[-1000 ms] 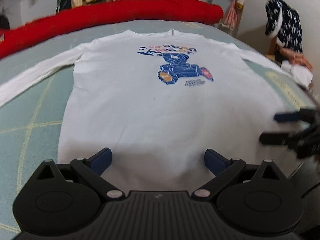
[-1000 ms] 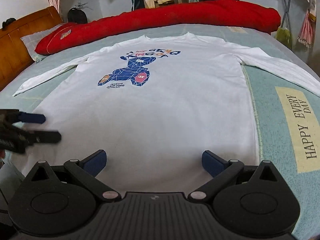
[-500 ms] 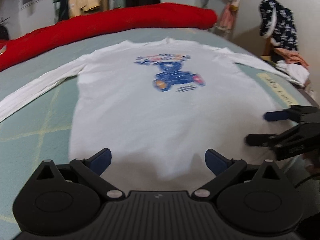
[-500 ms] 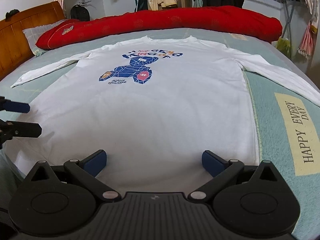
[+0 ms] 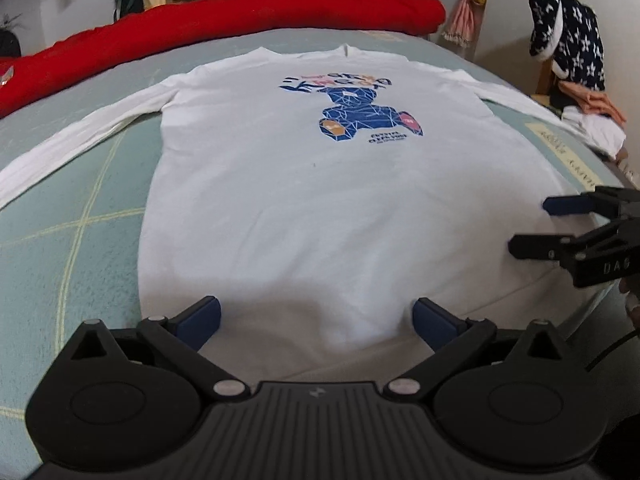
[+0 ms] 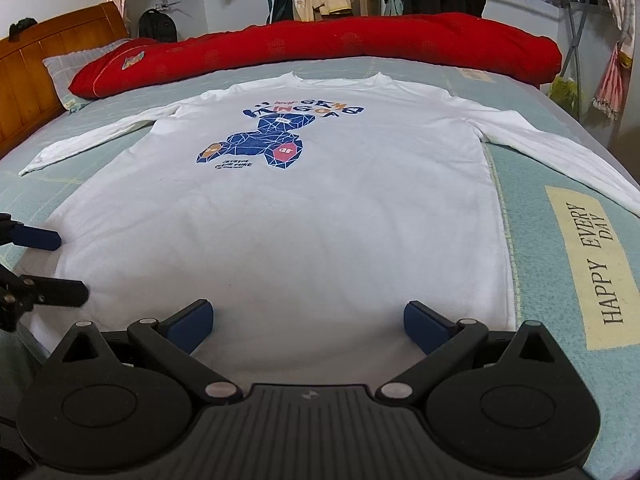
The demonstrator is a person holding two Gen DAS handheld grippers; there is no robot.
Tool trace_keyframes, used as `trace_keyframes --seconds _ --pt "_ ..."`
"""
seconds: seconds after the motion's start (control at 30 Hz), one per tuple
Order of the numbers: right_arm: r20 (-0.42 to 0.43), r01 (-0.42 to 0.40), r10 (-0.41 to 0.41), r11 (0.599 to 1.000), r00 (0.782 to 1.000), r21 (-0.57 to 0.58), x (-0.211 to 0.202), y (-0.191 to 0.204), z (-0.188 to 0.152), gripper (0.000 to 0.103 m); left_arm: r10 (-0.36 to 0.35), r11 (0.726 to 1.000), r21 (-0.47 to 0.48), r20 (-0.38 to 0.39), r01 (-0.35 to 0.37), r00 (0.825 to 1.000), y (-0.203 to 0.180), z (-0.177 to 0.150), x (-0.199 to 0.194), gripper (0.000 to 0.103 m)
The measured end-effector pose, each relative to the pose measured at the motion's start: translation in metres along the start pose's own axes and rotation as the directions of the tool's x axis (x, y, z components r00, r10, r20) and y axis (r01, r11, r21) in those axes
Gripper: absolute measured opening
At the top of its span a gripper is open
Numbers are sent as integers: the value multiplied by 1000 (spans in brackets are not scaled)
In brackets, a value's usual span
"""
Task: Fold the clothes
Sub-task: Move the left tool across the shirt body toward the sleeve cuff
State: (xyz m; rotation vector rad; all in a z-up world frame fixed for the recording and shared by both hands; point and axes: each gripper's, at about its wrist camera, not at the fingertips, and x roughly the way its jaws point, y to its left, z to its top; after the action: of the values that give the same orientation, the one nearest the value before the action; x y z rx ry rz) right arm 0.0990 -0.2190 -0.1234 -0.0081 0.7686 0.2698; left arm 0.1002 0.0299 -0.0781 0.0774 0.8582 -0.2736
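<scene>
My left gripper (image 5: 316, 318) has its two blue-padded fingers (image 5: 200, 316) spread wide, holding nothing; they sit low over the hem of the shirt (image 5: 320, 208), and I cannot tell whether the pads touch the cloth. My right gripper (image 6: 306, 318) is the same: fingers (image 6: 424, 322) wide apart, empty, just above the hem near its right corner. From the left camera I see the right gripper at the frame's right edge, gaping over the shirt's side; from the right camera the left one shows at the left edge by the other side.

There is one shirt, white and long-sleeved, lying flat and face up on the bed (image 6: 532, 208), collar away from me, hem nearest me. Its two sleeves (image 6: 92, 140) stretch out to either side. One blue bear print (image 6: 260, 144) sits on the chest, with lettering above it. On the pale green bedcover, right of the shirt, is one label (image 6: 592, 256) reading "HAPPY EVERY DAY". One red quilt (image 6: 320, 48), rolled long, lies across the far side of the bed, beyond the collar. One wooden headboard (image 6: 48, 60) stands at far left with one pillow (image 6: 68, 76) against it.
</scene>
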Motion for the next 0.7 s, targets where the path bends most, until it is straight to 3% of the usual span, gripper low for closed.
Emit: trace_keyframes --seconds 0.1,0.2,0.33,0.57,0.7 --pt "10 0 0 999 1000 -43 -2 2 -5 103 4 999 34 30 -5 1000 -8 6 -5 102" --pt "20 -5 6 999 1000 -46 -3 1 -7 103 -52 997 66 60 48 997 -20 13 -9 102" --pt "17 -5 6 999 1000 -48 -3 1 -6 103 -54 994 98 34 51 998 -30 12 2 102" --pt "24 -6 8 999 1000 -53 -3 0 -8 103 -44 999 -23 20 44 999 2 1 -4 102" --pt "30 -1 3 999 1000 -54 -3 1 -9 103 -57 996 -70 67 62 996 19 17 -11 102"
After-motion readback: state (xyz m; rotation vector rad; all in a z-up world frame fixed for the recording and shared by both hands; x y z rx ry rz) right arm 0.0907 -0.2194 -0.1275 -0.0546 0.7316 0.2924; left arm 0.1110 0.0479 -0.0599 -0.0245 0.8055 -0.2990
